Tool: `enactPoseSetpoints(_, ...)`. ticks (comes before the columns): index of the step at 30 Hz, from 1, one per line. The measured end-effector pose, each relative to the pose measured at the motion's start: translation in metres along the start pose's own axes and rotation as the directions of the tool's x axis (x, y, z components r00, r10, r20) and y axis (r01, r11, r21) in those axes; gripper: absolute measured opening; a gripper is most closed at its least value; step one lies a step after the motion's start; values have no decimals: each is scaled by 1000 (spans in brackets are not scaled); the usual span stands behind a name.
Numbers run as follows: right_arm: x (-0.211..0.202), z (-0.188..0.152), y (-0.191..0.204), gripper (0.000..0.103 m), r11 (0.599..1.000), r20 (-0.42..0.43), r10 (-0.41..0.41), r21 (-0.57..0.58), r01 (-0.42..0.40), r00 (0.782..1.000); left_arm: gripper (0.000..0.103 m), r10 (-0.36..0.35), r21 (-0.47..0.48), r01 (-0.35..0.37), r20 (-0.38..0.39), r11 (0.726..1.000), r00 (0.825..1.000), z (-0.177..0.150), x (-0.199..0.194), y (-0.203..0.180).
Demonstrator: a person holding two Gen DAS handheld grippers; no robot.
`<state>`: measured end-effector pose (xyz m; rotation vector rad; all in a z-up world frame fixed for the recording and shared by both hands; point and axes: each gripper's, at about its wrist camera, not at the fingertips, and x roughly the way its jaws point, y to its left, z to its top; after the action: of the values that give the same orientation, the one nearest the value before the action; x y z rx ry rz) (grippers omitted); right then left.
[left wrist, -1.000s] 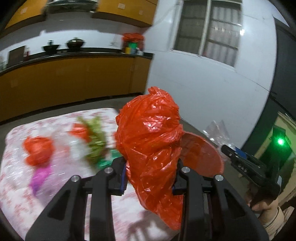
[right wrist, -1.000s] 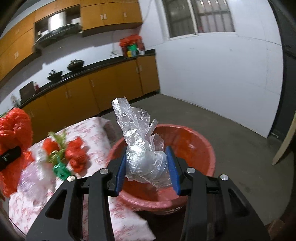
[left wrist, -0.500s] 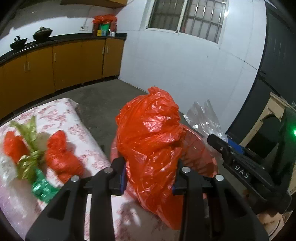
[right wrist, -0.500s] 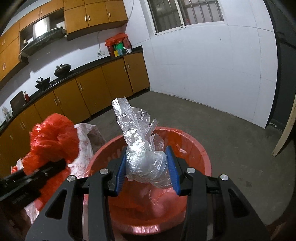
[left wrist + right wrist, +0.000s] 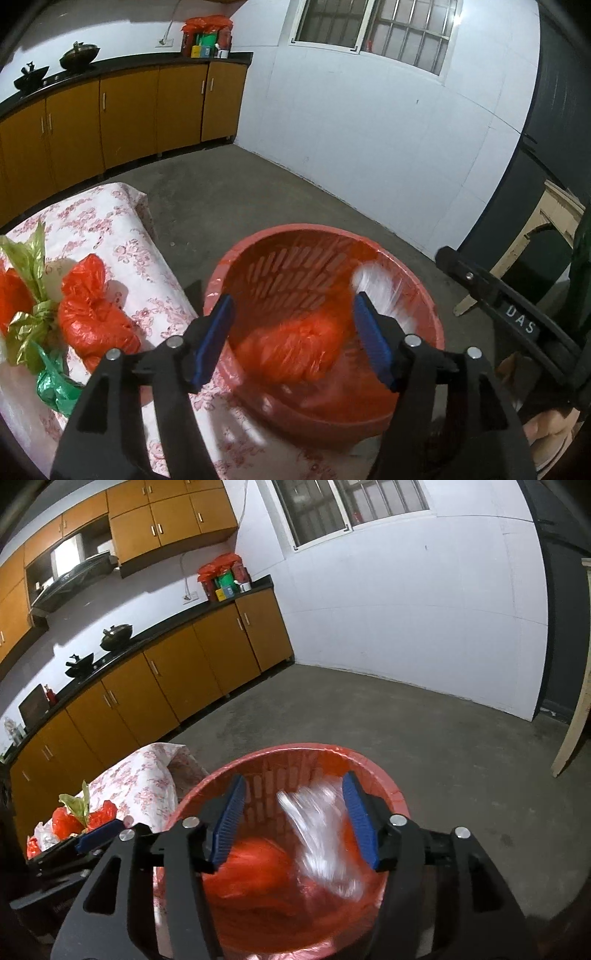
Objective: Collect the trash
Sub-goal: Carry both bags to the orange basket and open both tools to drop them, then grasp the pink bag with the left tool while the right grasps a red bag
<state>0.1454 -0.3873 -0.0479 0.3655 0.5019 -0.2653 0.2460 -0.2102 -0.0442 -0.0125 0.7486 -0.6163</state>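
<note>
Nearest the cameras, the left claw (image 5: 293, 339) and the right claw (image 5: 295, 821) both hung over the red basket (image 5: 413, 280), their jaws opening and gripping nothing. Just below them, the red bag (image 5: 295, 347) lay blurred inside the basket, and the clear plastic bag (image 5: 321, 842) streaked down past the right claw's blue pads (image 5: 356, 823), loose of them. Farther left, another red bag (image 5: 92, 317) and green and gold wrappers (image 5: 33, 325) lay on the flowered worktop (image 5: 122, 236), with orange cabinets (image 5: 129, 114) beyond against the wall.
</note>
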Motion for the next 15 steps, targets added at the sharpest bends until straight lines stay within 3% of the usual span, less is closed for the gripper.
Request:
enactPoseSetpoints(8,-16,5,7,72,999,38,-19,-48,21,999,81,47,-31,-46,43,998,998,-7,-36,11)
enactPoseSetpoints(15,-32,-4,41,75,992,50,43,-123,-36,998,82,155,-70,-148,95,986,983,-23,-97,36)
